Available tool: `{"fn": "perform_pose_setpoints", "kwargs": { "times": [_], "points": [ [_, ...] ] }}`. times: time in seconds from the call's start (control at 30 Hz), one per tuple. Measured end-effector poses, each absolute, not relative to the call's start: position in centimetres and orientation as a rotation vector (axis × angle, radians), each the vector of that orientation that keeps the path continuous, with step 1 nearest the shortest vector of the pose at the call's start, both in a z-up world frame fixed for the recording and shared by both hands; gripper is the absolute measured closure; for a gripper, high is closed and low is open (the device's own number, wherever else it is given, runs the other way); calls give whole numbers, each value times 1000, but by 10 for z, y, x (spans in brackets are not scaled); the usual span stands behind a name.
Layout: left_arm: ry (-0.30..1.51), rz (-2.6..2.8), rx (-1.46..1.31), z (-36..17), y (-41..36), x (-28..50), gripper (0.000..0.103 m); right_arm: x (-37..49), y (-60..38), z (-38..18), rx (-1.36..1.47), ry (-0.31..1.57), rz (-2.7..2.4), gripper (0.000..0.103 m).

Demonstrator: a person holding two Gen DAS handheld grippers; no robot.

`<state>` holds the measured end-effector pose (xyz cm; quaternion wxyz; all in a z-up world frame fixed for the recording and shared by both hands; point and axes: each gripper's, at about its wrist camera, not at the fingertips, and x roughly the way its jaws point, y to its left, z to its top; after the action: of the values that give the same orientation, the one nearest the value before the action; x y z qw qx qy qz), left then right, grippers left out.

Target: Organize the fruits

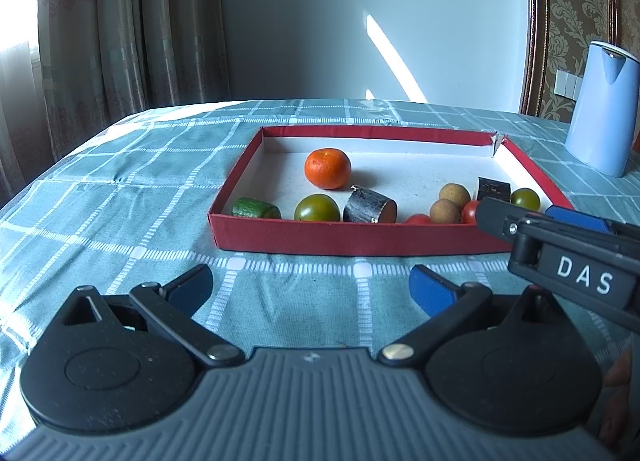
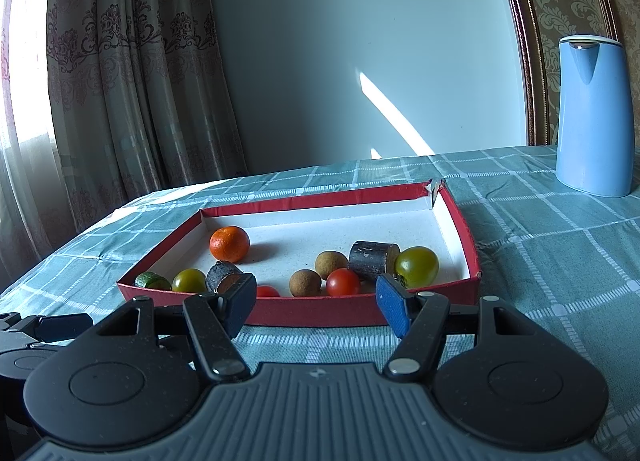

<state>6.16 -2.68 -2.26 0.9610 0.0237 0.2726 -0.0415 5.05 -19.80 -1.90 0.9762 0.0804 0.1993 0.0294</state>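
A shallow red box point(image 2: 360, 311) with a white floor sits on a teal checked tablecloth point(image 2: 540, 261), directly ahead of both grippers, holding the fruit. An orange mandarin point(image 2: 229, 244) lies toward the far left of the box; a cucumber piece point(image 1: 256, 208), a green tomato point(image 1: 317, 208) and a dark cut stub point(image 1: 370, 206) line its near wall. To the right, two brown longans point(image 2: 318, 271), a red cherry tomato point(image 2: 343, 282), a second dark stub point(image 2: 372, 260) and a larger green tomato point(image 2: 416, 266) cluster together; another red tomato point(image 2: 267, 291) peeks over the near wall. The right gripper point(image 2: 316, 303) hovers at the box's near edge, blue-padded jaws spread wide and empty. White letters "DAS" point(image 1: 585, 276) mark its side. The left gripper point(image 1: 310, 287) hangs over bare cloth short of the box, jaws likewise apart. A pale blue kettle point(image 2: 592, 117) stands far right.
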Motion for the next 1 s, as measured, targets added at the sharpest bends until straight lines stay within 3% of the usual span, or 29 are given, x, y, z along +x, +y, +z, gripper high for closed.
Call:
{"fn": "perform_pose_setpoints", "kwargs": {
  "times": [1.0],
  "points": [
    [554,-88,46,-24,-26,63,0,50,-197,-19,160,402,60,37]
  ]
}}
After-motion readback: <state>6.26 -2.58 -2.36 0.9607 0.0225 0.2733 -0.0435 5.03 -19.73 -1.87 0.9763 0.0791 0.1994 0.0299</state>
